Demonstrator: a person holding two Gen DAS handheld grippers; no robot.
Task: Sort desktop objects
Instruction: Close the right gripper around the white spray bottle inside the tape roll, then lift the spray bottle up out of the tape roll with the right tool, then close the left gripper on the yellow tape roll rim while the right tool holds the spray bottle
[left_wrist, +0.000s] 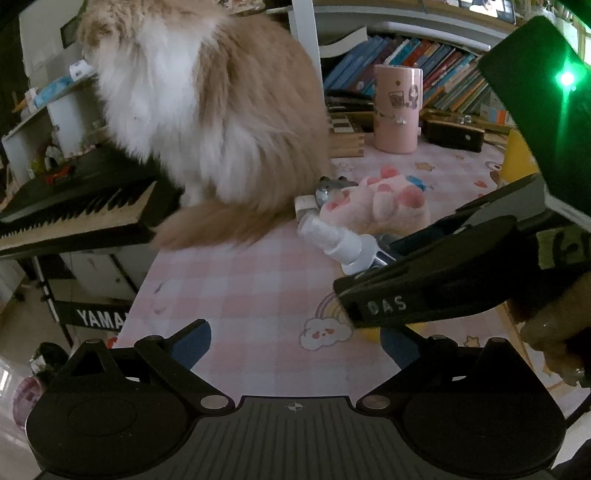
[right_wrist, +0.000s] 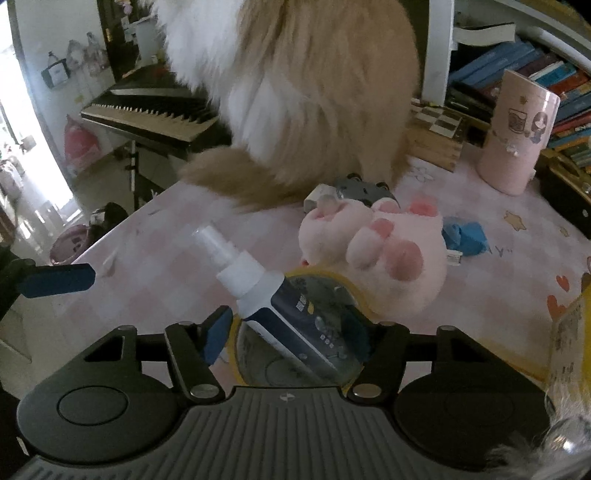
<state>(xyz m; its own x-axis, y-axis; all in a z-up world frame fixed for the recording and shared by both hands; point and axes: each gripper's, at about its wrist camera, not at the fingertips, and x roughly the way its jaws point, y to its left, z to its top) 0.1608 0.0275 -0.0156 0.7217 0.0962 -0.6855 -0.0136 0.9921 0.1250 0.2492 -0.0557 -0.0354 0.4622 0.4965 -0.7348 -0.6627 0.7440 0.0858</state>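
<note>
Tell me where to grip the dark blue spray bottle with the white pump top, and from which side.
Probably the straight round body of the dark blue spray bottle, below its white collar; the pump top is narrow and tapered. The bottle lies down with its nozzle pointing away from the right gripper, so come from above and behind, one finger on each long side.

A home: cat (left_wrist: 207, 122), keyboard piano (left_wrist: 77, 214), bookshelf (left_wrist: 424, 70).
</note>
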